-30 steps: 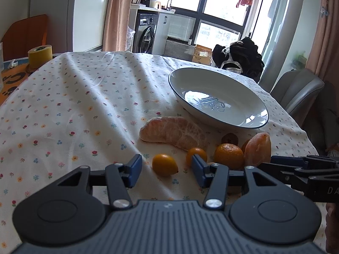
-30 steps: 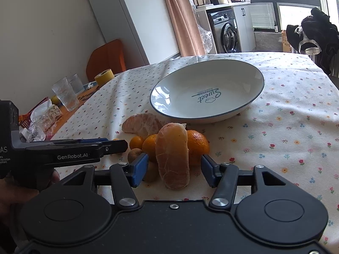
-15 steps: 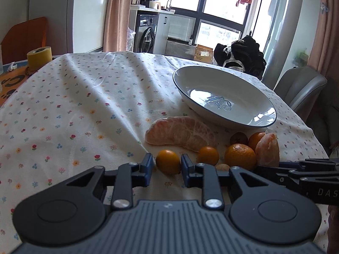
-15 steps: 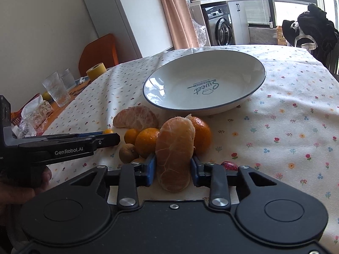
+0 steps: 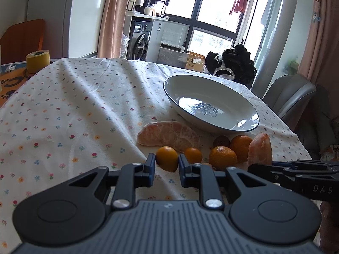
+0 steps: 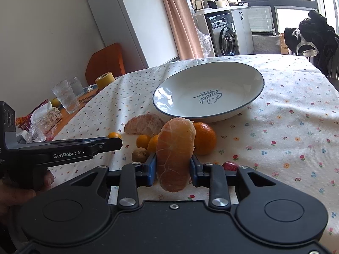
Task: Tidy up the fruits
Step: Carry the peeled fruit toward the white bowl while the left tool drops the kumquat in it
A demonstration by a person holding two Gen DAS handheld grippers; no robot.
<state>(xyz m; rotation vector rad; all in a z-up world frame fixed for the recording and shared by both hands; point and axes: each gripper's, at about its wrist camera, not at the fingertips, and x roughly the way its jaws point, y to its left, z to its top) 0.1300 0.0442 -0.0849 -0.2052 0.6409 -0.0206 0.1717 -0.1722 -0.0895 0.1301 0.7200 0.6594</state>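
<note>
Gripping a small kumquat (image 5: pixel 167 158), the left tool (image 5: pixel 165 165) has its blue pads pressed to both sides of the fruit, low over the flowered cloth of the desk (image 5: pixel 74 110). The right tool (image 6: pixel 173 167) is clamped on a peeled orange half (image 6: pixel 174 154), held upright between its narrow fingers; in the left view that same piece shows at far right, beside the right tool's arm. Whether either fruit is off the cloth, cannot tell.

Loose fruit lies in a cluster just in front of the white plate (image 6: pixel 250 103): another peeled half (image 6: pixel 144 124) flat on the cloth, a second kumquat (image 5: pixel 193 155), two unpeeled mandarins (image 5: pixel 222 157) (image 5: pixel 241 147), and a small brown round fruit (image 6: pixel 139 154). A red object (image 6: pixel 229 166) shows just behind the right tool's finger; identity unclear. Plate holds nothing, "Sweet" printed inside.

Far left edge: yellow tape roll (image 5: pixel 37 61), two glasses (image 6: pixel 65 99).
</note>
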